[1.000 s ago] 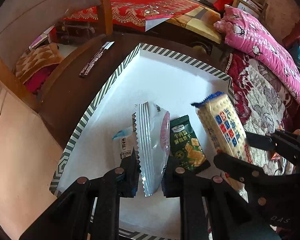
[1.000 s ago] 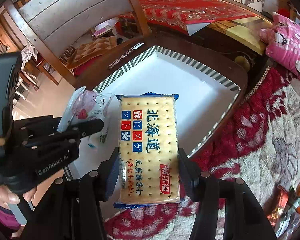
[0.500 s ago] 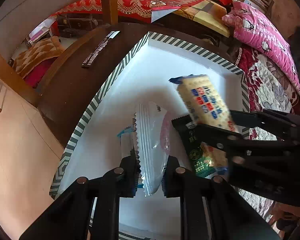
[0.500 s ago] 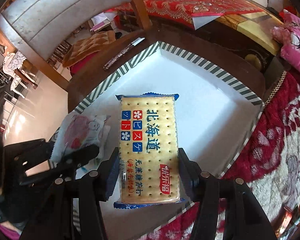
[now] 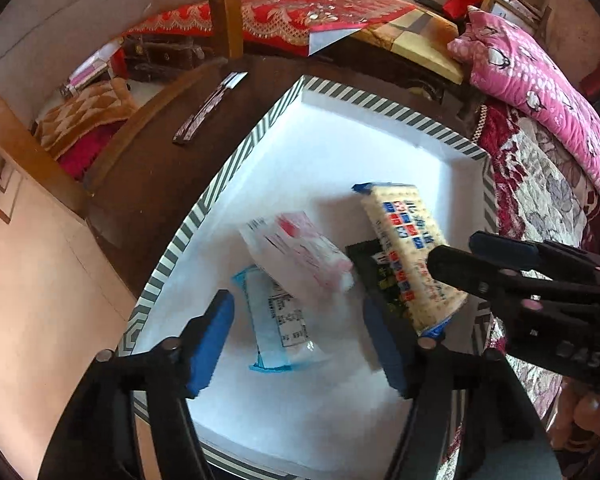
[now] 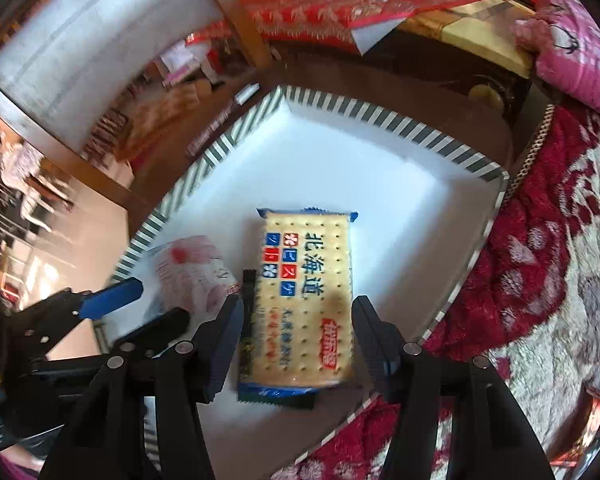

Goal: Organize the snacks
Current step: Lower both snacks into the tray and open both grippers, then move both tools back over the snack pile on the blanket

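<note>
A white tray with a green-and-white striped rim (image 5: pixel 204 208) is seen on a dark wooden table (image 5: pixel 148 184), beside a bed with a floral coverlet (image 5: pixel 540 184) and a pink pillow (image 5: pixel 532 76). The left gripper (image 5: pixel 300 332) is observed above the near part of the tray with its blue-padded jaws well apart and opening; no packet is pressed by the pads. Below and between those jaws a white and pink snack bag (image 5: pixel 296 252) is recorded, blurred, lying tilted across a blue-and-white packet (image 5: pixel 276 320) on the tray floor. Whether the bag has fully settled cannot be told. A dark green packet (image 5: pixel 376 268) is noted just to the right of the bag, partly covered by the cream cracker packet with blue ends (image 6: pixel 306 296). The right gripper (image 6: pixel 296 340) is positioned over the tray's right side, its jaws opening. In the right wrist view a narrow gap shows on each side of the cracker packet, so the pads are not seen pressing on it; the packet lies between them, over the green packet. A long dark wrapper (image 5: pixel 208 108) is recorded on the table beyond the tray's left rim, apart from it.
</note>
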